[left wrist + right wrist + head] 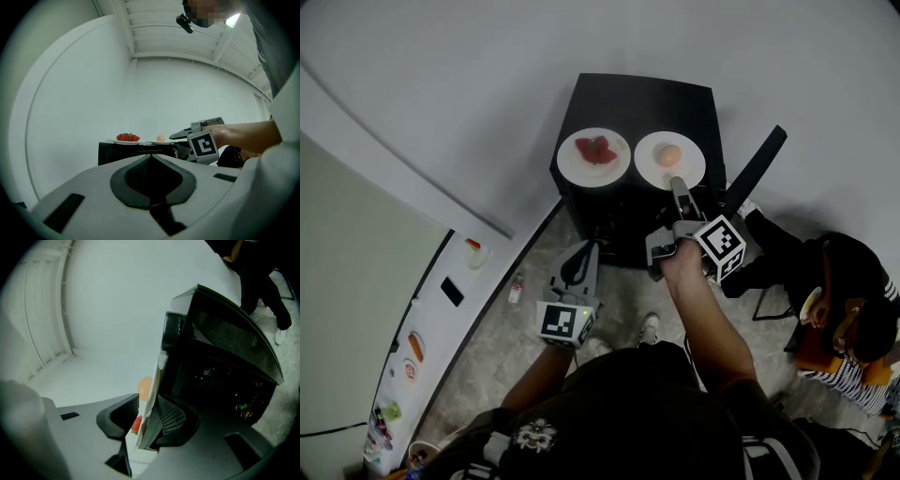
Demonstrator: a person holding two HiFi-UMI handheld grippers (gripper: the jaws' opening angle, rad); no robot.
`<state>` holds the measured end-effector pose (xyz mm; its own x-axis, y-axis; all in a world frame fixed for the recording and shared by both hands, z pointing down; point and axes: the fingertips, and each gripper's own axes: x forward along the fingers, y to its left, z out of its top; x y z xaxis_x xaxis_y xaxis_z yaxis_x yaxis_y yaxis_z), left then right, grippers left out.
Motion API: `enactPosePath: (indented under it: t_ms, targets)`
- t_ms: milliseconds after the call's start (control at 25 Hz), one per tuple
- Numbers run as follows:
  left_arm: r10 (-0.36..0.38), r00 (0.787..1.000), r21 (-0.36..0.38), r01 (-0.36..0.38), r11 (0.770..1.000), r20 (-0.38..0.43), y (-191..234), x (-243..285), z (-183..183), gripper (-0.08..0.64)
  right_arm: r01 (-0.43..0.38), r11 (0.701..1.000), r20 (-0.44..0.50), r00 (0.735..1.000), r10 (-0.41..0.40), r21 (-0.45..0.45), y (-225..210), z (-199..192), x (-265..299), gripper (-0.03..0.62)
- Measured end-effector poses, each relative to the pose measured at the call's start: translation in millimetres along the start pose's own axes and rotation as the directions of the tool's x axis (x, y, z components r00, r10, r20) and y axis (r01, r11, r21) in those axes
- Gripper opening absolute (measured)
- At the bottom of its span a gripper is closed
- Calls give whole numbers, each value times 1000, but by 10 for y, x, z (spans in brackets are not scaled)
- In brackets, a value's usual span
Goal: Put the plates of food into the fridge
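Note:
Two white plates sit on a black cabinet [675,98]. The left plate [572,164] carries red strawberries [595,150]; the right plate [689,169] carries a round peach-coloured food [668,155]. My right gripper [678,183] is rolled on its side at that right plate's near edge. In the right gripper view the plate's rim [149,414] stands between the pads, with a gap on the upper side; my right gripper [147,404] is open. My left gripper [587,248] hangs lower in front of the cabinet, shut and holding nothing. Both plates [127,140] [161,142] show in the left gripper view.
A white appliance [422,319] with stickers stands at the left. A small bottle [517,289] lies on the floor beside it. A seated person [853,347] in a striped top is at the right. A black slanted bar [757,167] leans by the cabinet.

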<state>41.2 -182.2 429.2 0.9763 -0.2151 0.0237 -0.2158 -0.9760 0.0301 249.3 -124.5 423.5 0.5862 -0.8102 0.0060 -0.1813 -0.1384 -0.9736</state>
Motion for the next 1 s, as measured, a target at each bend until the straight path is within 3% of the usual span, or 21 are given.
enactPosePath:
  t_ms: [200,1000]
  targets:
    - [4,1000,-3,-4,1000,-3,18,-24,19,23,-1,1000,26,1000,1,22,-10,6,8,70]
    - [2,1000,-16,-3,1000,-20,100,45,-62,23,-35,998,32,999,33,55,-59,-13,-141,37]
